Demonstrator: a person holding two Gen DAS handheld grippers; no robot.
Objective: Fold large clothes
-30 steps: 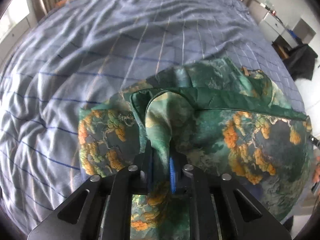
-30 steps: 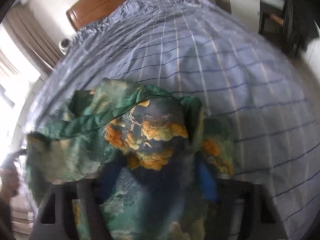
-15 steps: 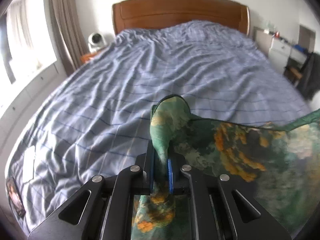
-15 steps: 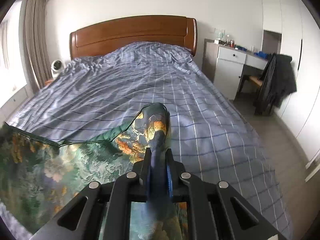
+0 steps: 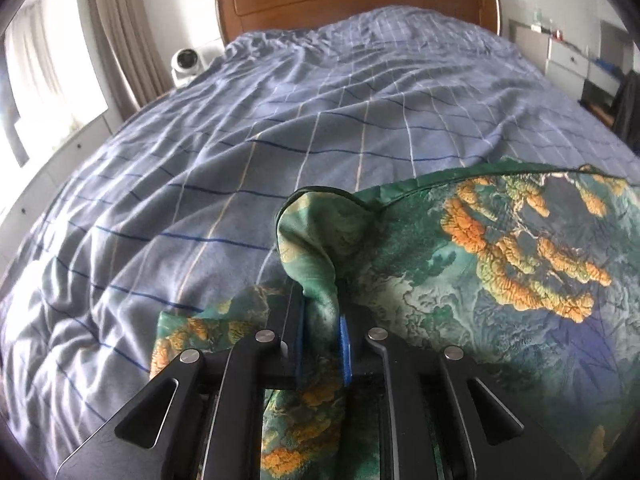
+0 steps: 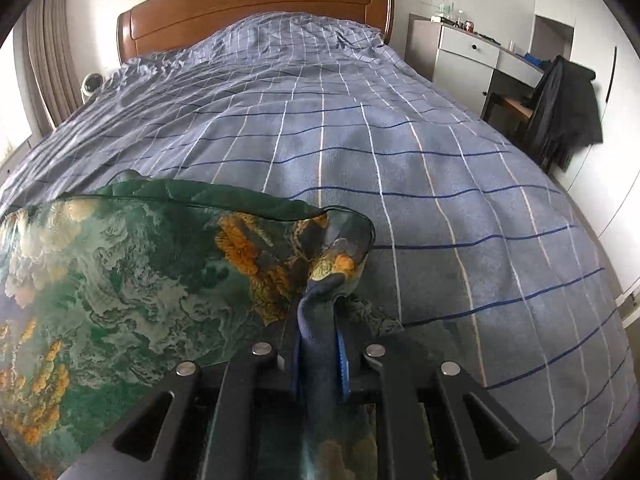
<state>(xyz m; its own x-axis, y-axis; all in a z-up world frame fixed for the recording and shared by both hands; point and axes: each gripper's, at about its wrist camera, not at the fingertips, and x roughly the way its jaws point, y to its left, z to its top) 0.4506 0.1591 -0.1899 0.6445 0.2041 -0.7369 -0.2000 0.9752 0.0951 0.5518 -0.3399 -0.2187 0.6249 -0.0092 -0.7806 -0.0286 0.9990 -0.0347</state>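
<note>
A large green garment (image 5: 500, 280) printed with orange and teal shapes hangs between my two grippers over the near part of the bed. My left gripper (image 5: 320, 320) is shut on a bunched corner of it at the garment's left end. My right gripper (image 6: 318, 328) is shut on the opposite corner, with the garment (image 6: 140, 272) stretching off to the left. The dark-piped top edge runs taut between the two grips. A lower layer of the garment (image 5: 192, 332) lies on the bedspread under the left gripper.
The bed has a blue checked bedspread (image 5: 320, 120) and a wooden headboard (image 6: 256, 4). A small white fan (image 5: 186, 62) stands at the bed's left. A white dresser (image 6: 468, 60) and a chair with a dark jacket (image 6: 564, 108) stand at the right.
Both grippers lifted the garment off the bed and pulled its top edge taut, then lowered and tilted down a little over the last half second. Both grips stayed shut.
</note>
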